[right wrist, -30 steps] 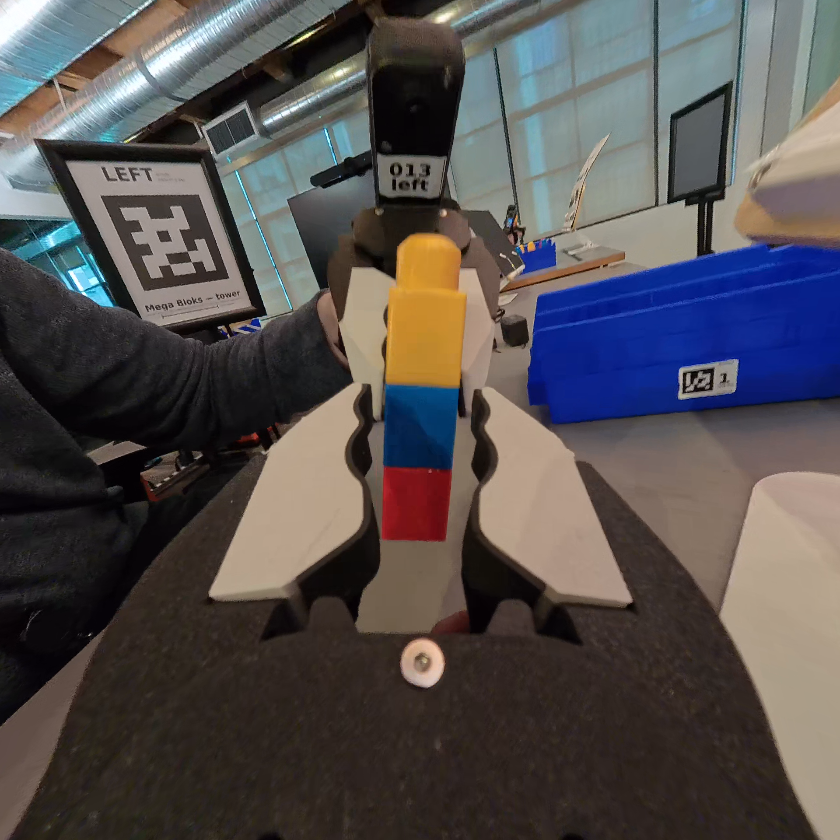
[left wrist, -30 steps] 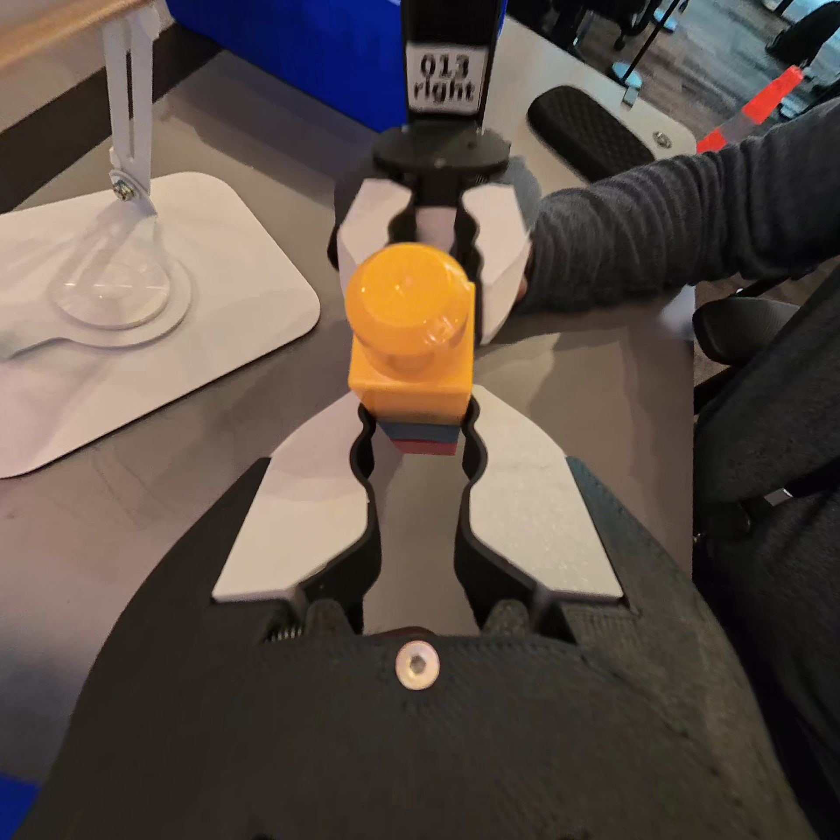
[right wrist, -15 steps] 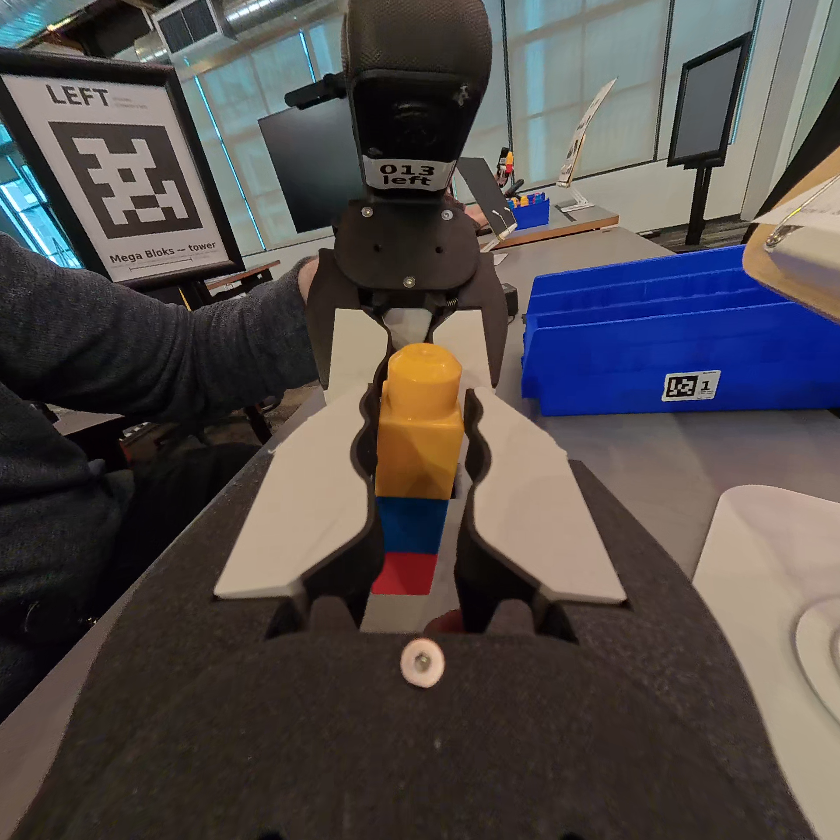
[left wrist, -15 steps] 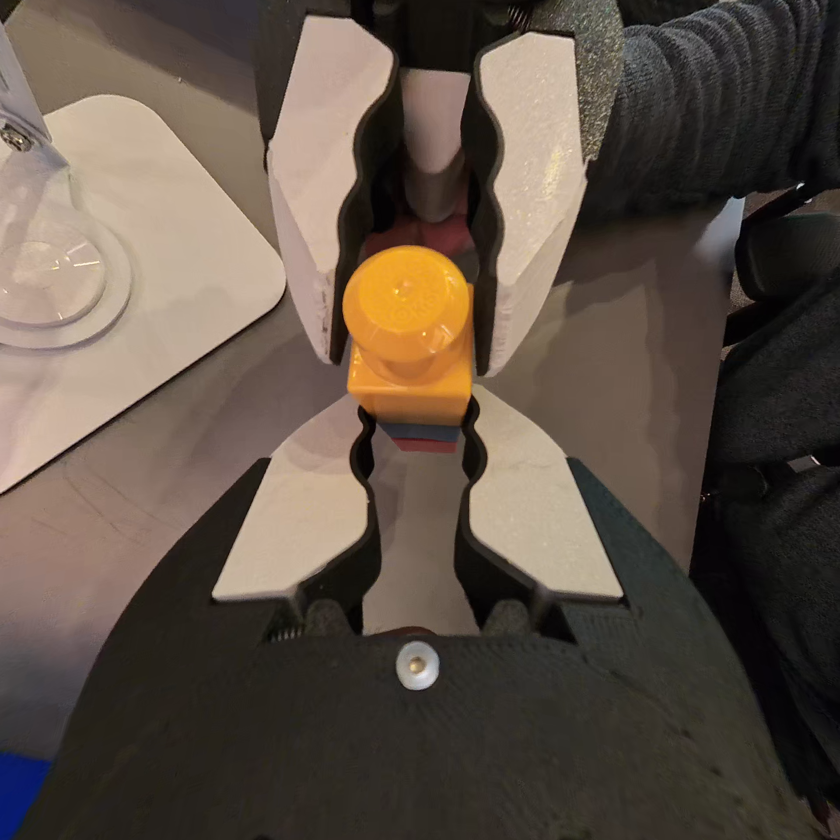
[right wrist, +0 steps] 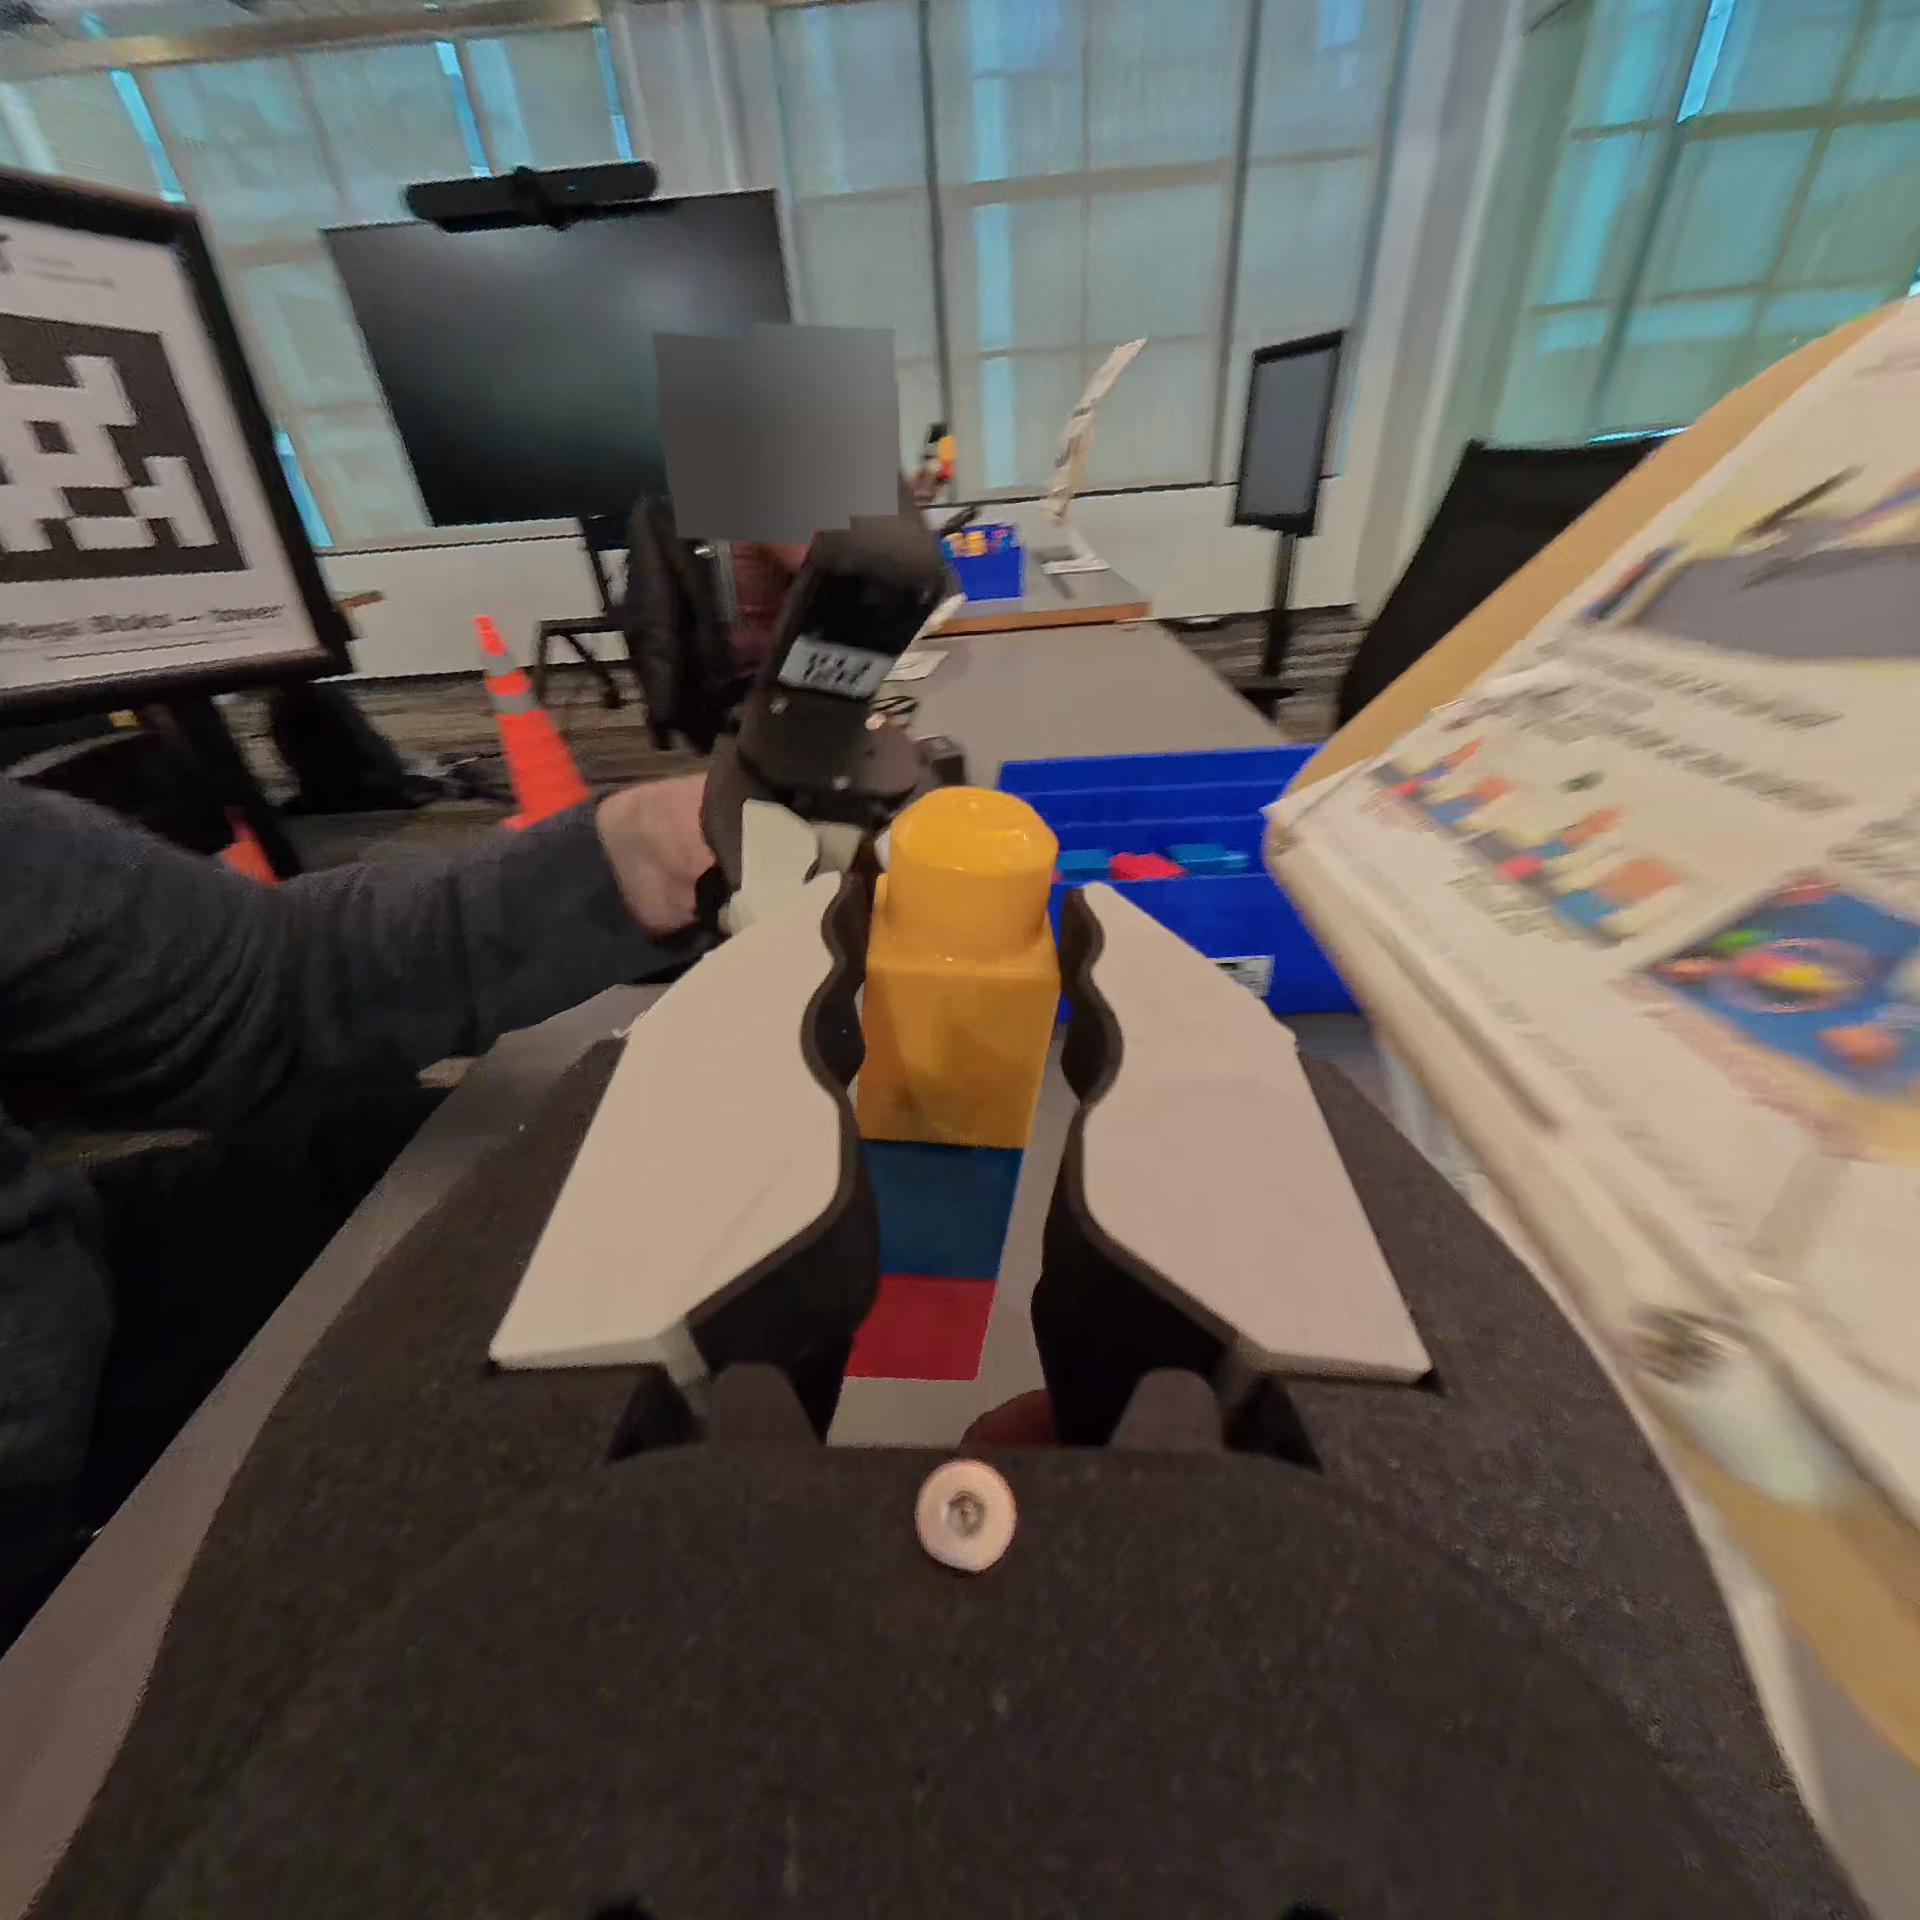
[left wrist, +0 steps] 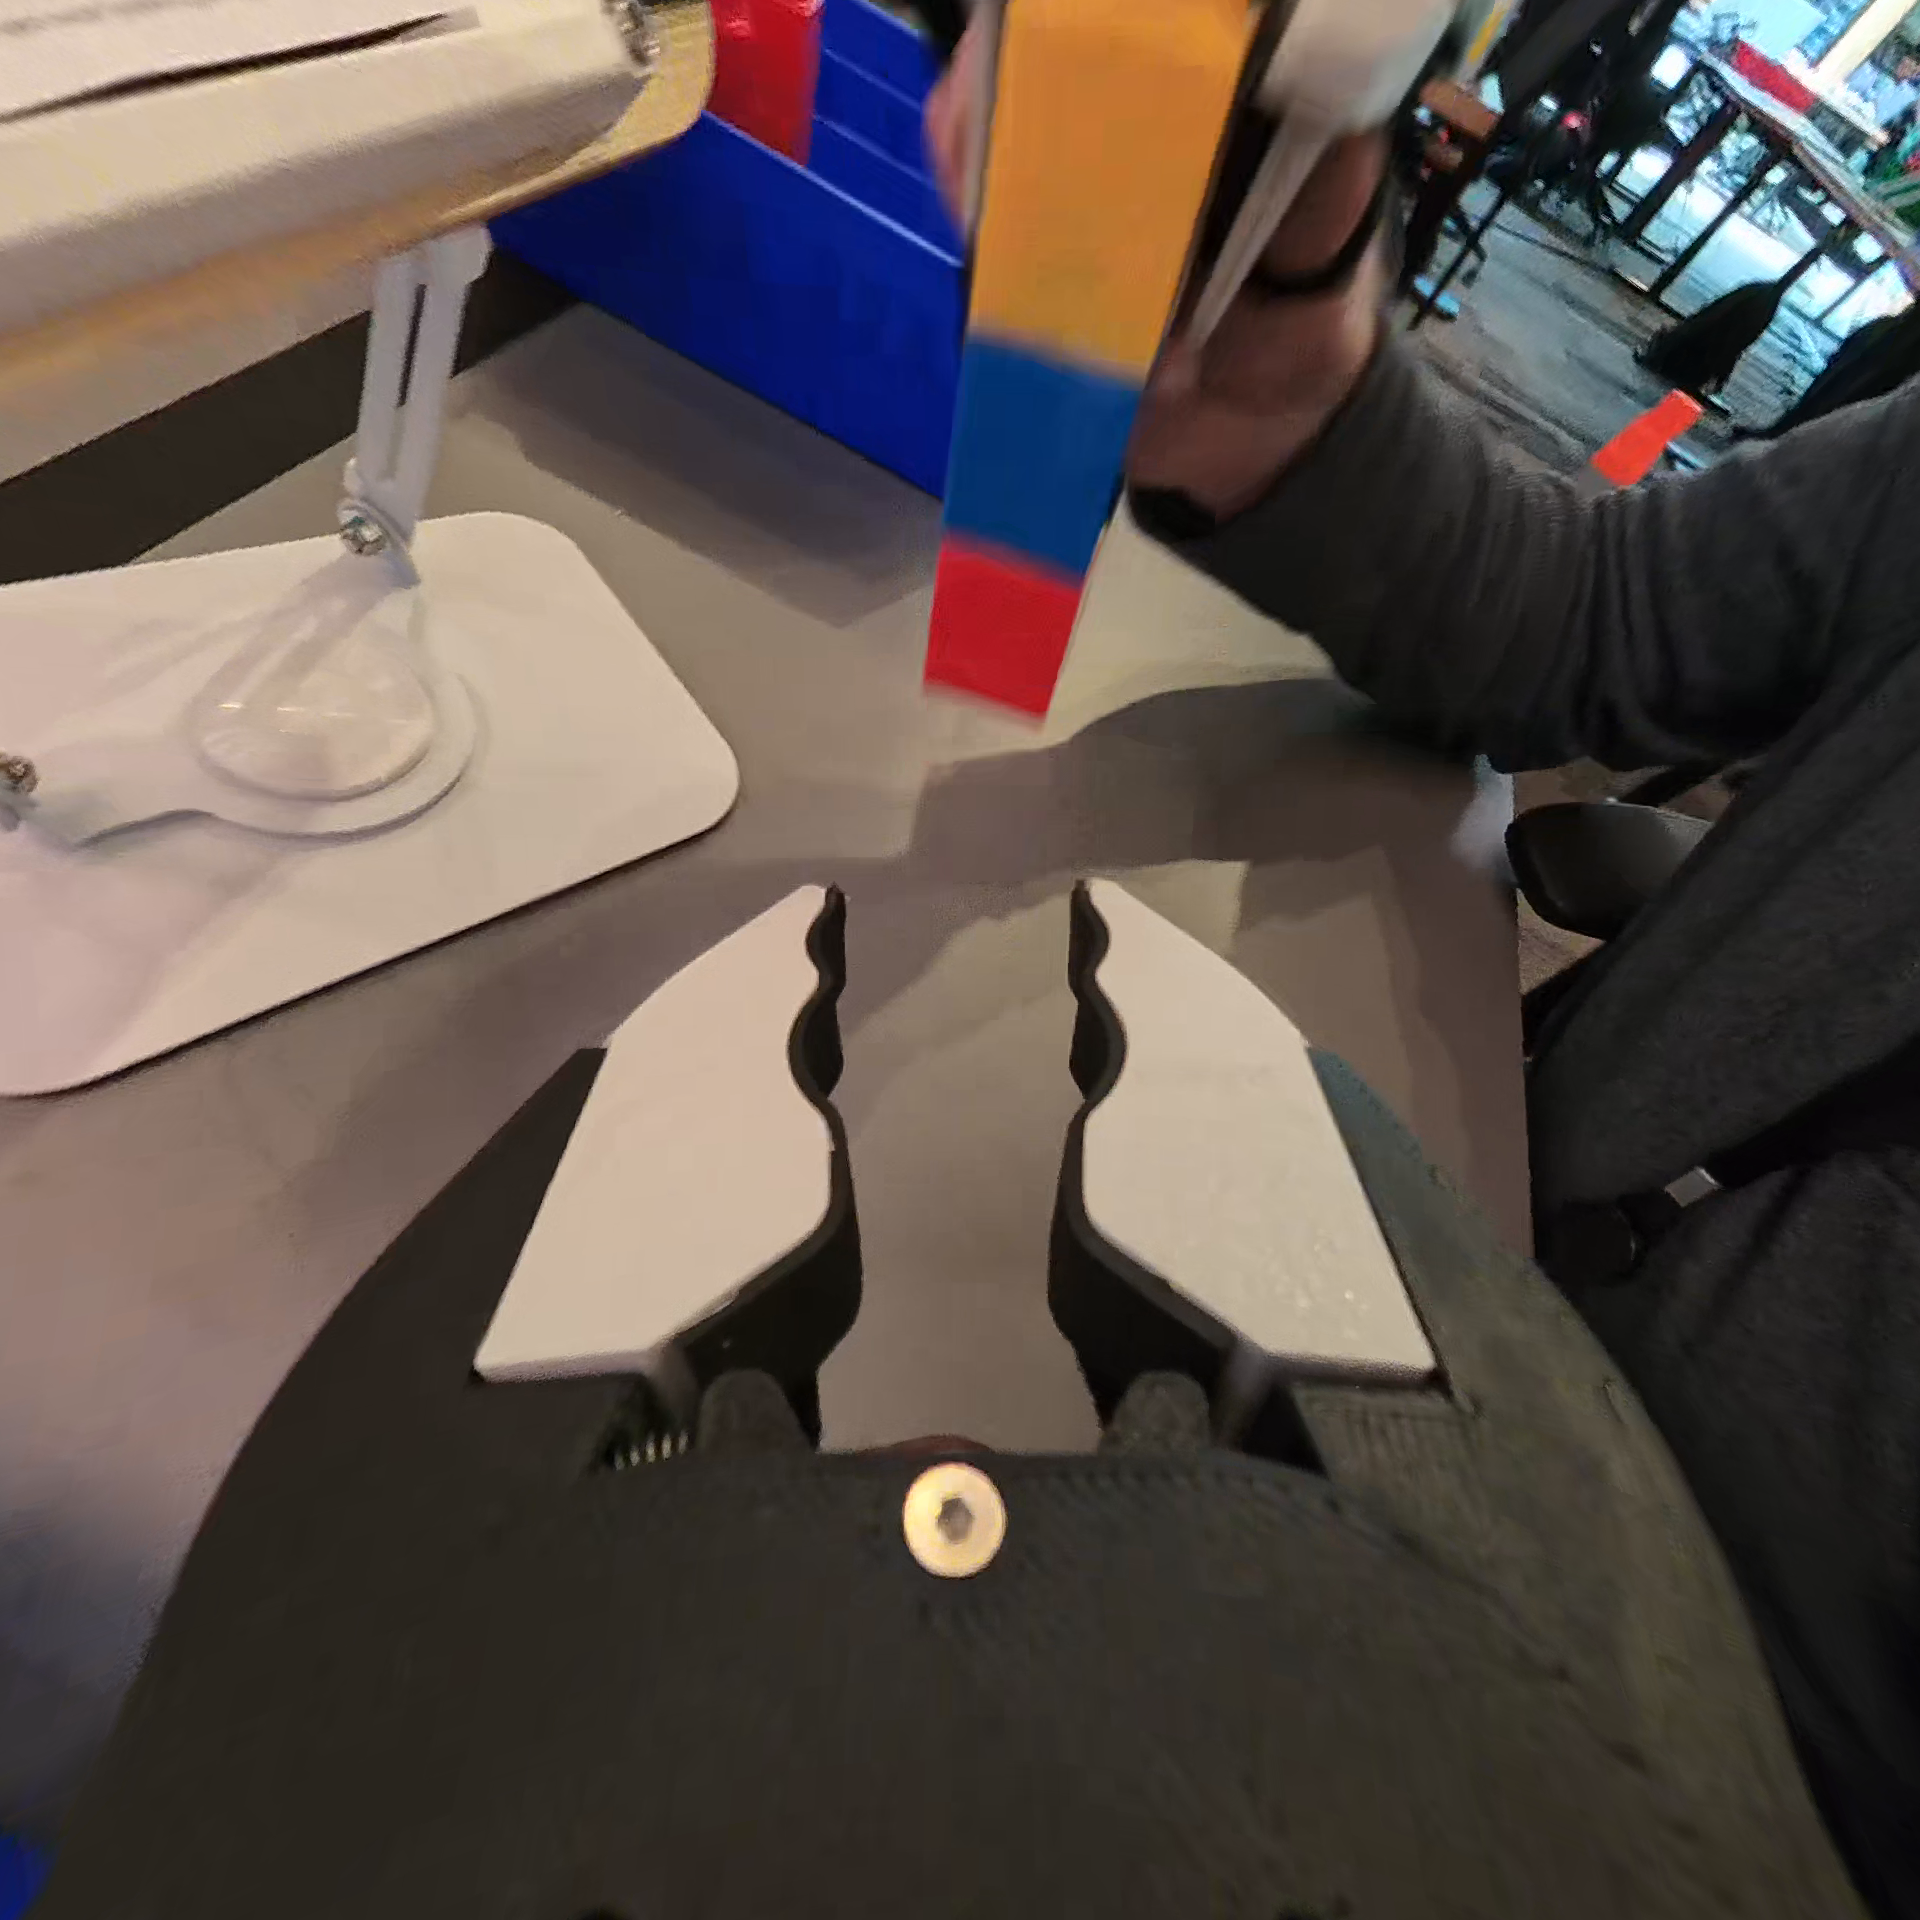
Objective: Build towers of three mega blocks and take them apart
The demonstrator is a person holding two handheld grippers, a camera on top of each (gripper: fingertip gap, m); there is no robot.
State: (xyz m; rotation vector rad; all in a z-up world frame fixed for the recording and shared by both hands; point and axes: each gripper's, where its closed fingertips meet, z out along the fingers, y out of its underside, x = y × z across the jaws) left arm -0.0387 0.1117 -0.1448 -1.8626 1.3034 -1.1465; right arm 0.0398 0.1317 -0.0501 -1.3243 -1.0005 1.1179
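Our right tool (right wrist: 956, 914) is gripping the yellow block (right wrist: 956, 997) topping the tower (left wrist: 1049, 416), which is hanging above the grey tabletop (left wrist: 831, 582) at upper centre. Our left tool (left wrist: 954, 904) is gaping empty below it.

Bare table (left wrist: 810, 665) — stand (left wrist: 343, 665) perhaps close

- Yellow block (left wrist: 1091, 177) cut off by top edge in left wrist view; stud unseen there.
- Tower (left wrist: 1023, 499) smeared by motion blur.
- Red block (right wrist: 920, 1325) partly hidden between right tongs (right wrist: 961, 914).
- Printed sheet (right wrist: 1621, 862) blurred, clipped at right edge.
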